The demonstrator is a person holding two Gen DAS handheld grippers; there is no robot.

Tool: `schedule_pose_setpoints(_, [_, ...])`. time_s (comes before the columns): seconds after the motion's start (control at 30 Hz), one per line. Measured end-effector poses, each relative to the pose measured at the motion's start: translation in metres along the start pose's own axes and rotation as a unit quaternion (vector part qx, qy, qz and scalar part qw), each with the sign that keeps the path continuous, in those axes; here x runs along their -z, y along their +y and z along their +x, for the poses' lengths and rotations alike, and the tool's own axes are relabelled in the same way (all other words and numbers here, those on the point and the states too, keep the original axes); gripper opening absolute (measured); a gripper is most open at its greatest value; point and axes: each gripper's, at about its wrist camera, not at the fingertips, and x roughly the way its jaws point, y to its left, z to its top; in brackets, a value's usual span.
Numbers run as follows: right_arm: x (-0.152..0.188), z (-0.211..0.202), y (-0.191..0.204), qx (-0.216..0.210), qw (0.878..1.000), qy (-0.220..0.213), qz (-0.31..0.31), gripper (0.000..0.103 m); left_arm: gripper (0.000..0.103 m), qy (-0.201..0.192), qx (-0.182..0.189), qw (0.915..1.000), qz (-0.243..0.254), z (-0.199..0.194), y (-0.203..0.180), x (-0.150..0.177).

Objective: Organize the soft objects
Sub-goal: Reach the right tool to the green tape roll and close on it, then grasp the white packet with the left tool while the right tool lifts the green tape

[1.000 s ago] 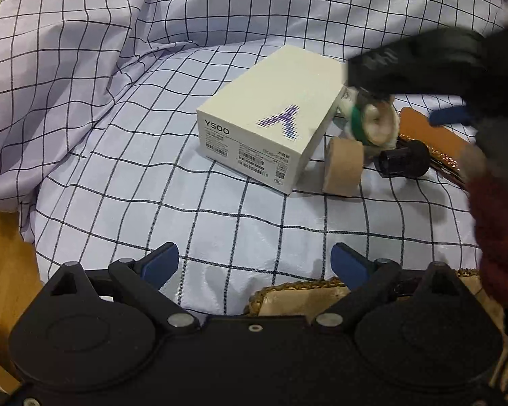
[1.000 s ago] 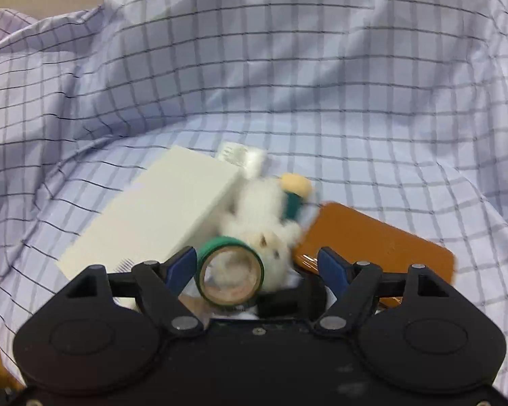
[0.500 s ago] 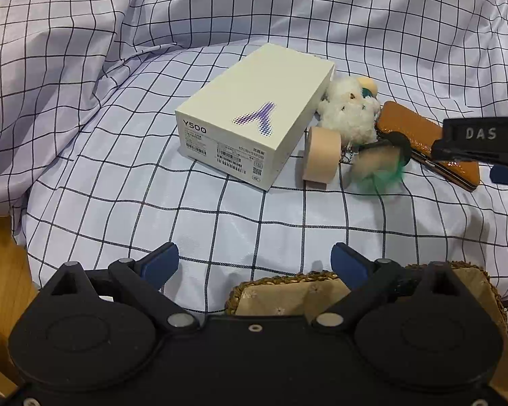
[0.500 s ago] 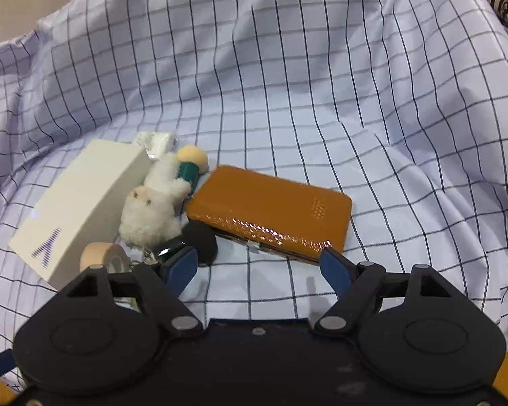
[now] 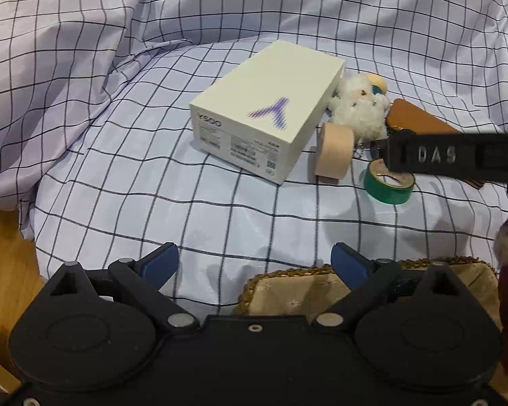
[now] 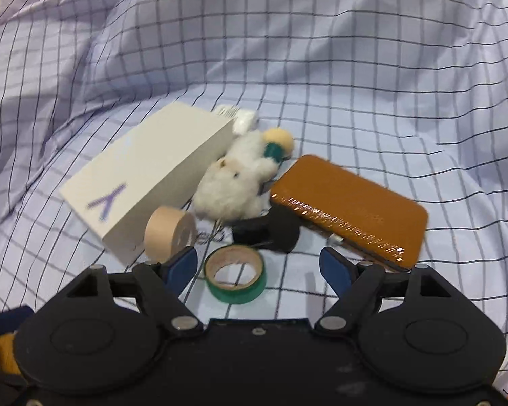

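The white box hides the plush toy's near flank. A black bar marked DAS crosses the brown wallet beyond the box. Small print on the box's label is unreadable. A woven cushion sits half behind the left claw.

A white box sits at centre frame on checked cloth, with beige tape, green tape and a brown case to its right.
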Motion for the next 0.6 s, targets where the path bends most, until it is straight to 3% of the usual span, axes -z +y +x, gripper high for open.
schedule_pose_setpoints(0.13, [0.003, 0.011, 0.006, -0.004, 1.0, 0.013, -0.011, 0.071, 0.093, 0.001, -0.007, 1.0, -0.006, 0.0, 0.007, 0.001])
schedule_pose_setpoints(0.33, [0.008, 0.024, 0.008, -0.008, 0.999, 0.029, -0.019, 0.047, 0.093, -0.002, -0.014, 0.9998, -0.015, 0.001, 0.013, -0.002])
schedule_pose_setpoints(0.6, [0.013, 0.017, -0.009, 0.001, 1.0, 0.024, -0.001, 0.046, 0.093, -0.013, -0.006, 0.9999, -0.004, 0.0, 0.005, -0.012])
